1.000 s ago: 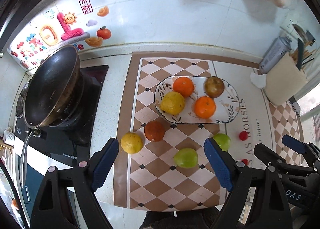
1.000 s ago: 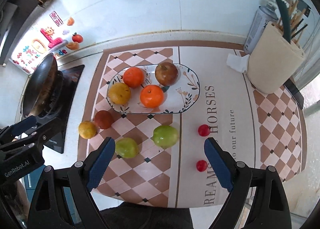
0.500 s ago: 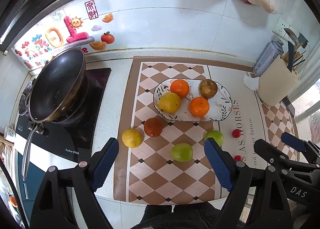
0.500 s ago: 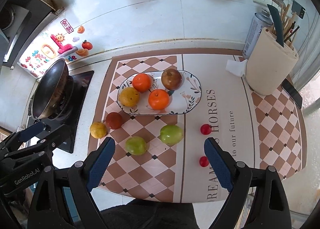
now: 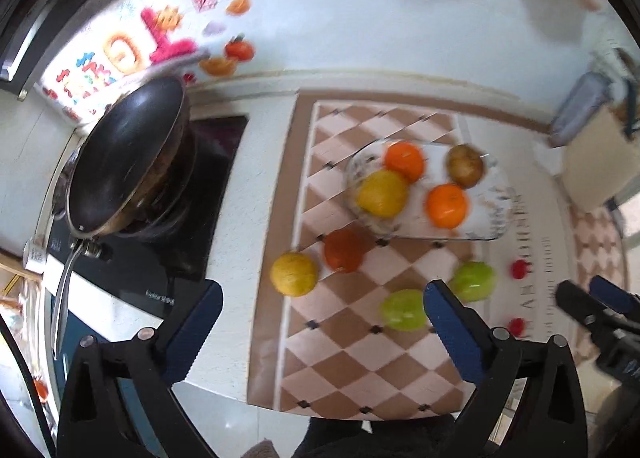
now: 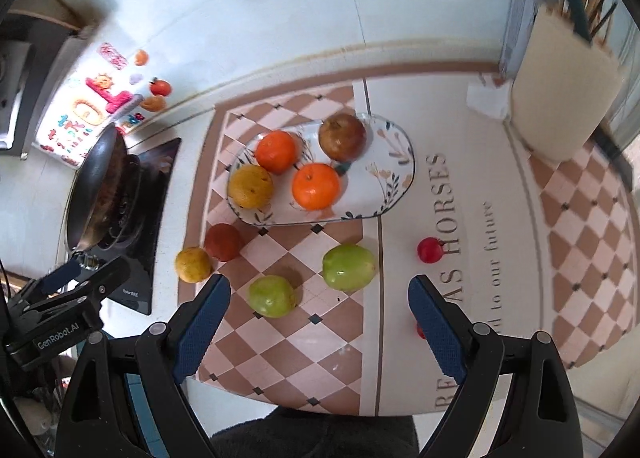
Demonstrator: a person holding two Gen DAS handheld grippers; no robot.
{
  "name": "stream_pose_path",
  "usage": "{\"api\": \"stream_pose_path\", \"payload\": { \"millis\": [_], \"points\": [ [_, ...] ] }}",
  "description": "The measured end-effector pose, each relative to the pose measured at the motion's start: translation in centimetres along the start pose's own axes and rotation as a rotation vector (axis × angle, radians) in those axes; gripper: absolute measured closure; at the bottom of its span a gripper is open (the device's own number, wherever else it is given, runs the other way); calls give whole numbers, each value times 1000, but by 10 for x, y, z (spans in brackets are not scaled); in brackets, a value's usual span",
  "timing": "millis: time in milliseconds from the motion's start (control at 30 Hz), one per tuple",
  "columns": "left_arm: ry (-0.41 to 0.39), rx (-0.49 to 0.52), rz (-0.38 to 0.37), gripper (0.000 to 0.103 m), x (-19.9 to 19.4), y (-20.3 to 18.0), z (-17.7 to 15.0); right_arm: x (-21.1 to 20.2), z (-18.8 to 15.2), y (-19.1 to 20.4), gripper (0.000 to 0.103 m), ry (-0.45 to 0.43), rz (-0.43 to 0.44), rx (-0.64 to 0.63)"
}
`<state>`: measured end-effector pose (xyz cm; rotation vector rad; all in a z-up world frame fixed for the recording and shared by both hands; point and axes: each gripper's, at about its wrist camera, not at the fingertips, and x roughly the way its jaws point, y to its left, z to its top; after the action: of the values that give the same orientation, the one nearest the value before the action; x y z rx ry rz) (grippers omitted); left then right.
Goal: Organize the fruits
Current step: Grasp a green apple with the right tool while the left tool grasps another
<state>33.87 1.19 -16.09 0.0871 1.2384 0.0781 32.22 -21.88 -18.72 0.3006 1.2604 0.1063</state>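
Note:
An oval patterned plate (image 6: 392, 161) (image 5: 492, 213) holds two oranges, a yellow citrus and a brown fruit. In front of it on the checked mat (image 6: 288, 338) lie a yellow citrus (image 6: 193, 264) (image 5: 294, 273), a dark red fruit (image 6: 223, 242) (image 5: 343, 250), two green apples (image 6: 272, 296) (image 6: 348, 266) (image 5: 403, 310) (image 5: 473, 280) and two small red fruits (image 6: 429, 250) (image 5: 519, 267). My left gripper (image 5: 320, 332) hovers above the mat's near left, jaws opening, nothing between them. My right gripper (image 6: 318, 320) hangs open and empty above the green apples.
A black pan (image 5: 124, 161) sits on a stove (image 5: 192, 258) at the left. A cream utensil holder (image 6: 560, 93) and a grey can (image 6: 520, 29) stand at the back right, against the tiled wall. The counter's front edge runs just below the grippers.
Both views pulled back half a second ago and have now dropped closer to the counter again. The left gripper's jaws stand wider apart. No fruit has moved.

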Motion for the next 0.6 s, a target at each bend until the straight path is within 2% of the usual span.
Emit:
{"api": "stream_pose_path", "payload": {
  "millis": [167,333,433,467,533,600],
  "points": [
    [114,-45,53,0,52,16,-4,68,7,-21,10,101,-20,36],
    [198,-69,58,0,84,17,-11,136,8,-40,11,214,-27,84],
    [241,-62,42,0,98,6,-16,165,7,-41,23,262,-18,85],
    [258,-60,31,0,102,2,-17,175,7,-41,35,284,-11,83],
    [291,-53,21,0,110,-6,-17,186,5,-41,38,296,18,82],
    [322,-43,-12,0,117,-17,-18,186,3,-39,38,292,5,46]
  ]
}}
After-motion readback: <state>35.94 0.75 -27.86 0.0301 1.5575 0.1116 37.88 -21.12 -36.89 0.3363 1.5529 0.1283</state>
